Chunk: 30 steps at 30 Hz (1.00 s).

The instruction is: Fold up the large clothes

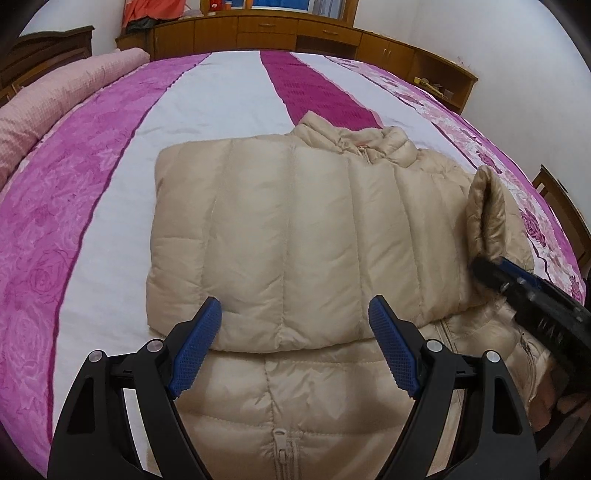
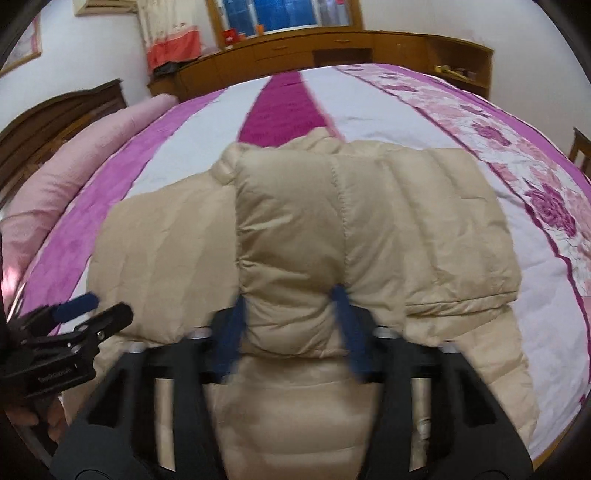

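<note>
A beige quilted down jacket (image 1: 295, 229) lies on the bed, front zipper up, with its left sleeve folded flat across the chest. My left gripper (image 1: 295, 321) is open and empty, its blue pads hovering just above the folded sleeve's near edge. My right gripper (image 2: 291, 306) is shut on the right sleeve (image 2: 295, 236) and holds it lifted over the jacket body. In the left wrist view the right gripper (image 1: 491, 269) shows at the right, holding the raised sleeve (image 1: 487, 214). In the right wrist view the left gripper (image 2: 88, 310) shows at the lower left.
The bed has a pink, magenta and white striped cover (image 1: 92, 177). A rolled pink quilt (image 1: 48, 110) lies along its left side. Wooden cabinets (image 1: 280, 29) stand behind the bed. A wooden chair (image 1: 565, 206) is at the right edge.
</note>
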Available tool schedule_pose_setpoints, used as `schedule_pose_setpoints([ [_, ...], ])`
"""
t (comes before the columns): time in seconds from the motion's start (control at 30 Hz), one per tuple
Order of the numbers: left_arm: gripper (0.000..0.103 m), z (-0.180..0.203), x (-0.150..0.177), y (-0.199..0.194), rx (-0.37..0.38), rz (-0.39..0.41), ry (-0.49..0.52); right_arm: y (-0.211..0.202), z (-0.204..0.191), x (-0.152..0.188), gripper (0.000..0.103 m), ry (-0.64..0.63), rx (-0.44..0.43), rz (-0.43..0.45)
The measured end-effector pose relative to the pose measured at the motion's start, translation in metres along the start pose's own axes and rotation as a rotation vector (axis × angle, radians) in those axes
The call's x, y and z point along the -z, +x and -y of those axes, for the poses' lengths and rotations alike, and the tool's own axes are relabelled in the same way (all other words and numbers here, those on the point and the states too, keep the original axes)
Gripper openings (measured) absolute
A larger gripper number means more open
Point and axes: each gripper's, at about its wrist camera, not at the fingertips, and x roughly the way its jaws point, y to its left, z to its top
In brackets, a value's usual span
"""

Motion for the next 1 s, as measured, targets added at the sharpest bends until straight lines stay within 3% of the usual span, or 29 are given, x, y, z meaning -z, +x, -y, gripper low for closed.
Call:
schedule_pose_setpoints([
  [0.07, 0.080, 0.001, 0.000, 0.002, -0.002, 0.004, 0.003, -0.011, 0.016, -0.003, 0.021, 0.029, 0.015, 0.034],
  [0.2, 0.080, 0.001, -0.003, 0.008, -0.013, 0.004, 0.004, -0.027, 0.054, -0.010, 0.020, 0.076, 0.101, 0.097],
  [0.3, 0.080, -0.001, -0.004, 0.013, -0.022, 0.000, -0.008, -0.025, 0.088, -0.014, 0.020, 0.135, 0.163, 0.084],
  [0.43, 0.080, -0.001, -0.004, 0.023, -0.043, -0.008, 0.003, -0.013, 0.120, -0.014, 0.021, 0.199, 0.184, 0.052],
  [0.63, 0.080, -0.002, -0.005, 0.021, -0.050, -0.009, 0.006, -0.009, 0.147, -0.008, 0.023, 0.261, 0.095, 0.048],
  [0.7, 0.080, -0.002, -0.005, 0.014, -0.050, -0.004, 0.007, -0.020, 0.147, -0.008, 0.042, 0.258, 0.078, 0.070],
  [0.77, 0.080, -0.003, -0.004, 0.003, -0.049, 0.003, 0.010, -0.038, 0.146, -0.006, 0.050, 0.234, 0.064, 0.094],
  [1.0, 0.080, -0.006, 0.017, -0.039, -0.041, 0.018, 0.023, -0.091, 0.144, 0.017, 0.050, 0.184, -0.034, 0.080],
])
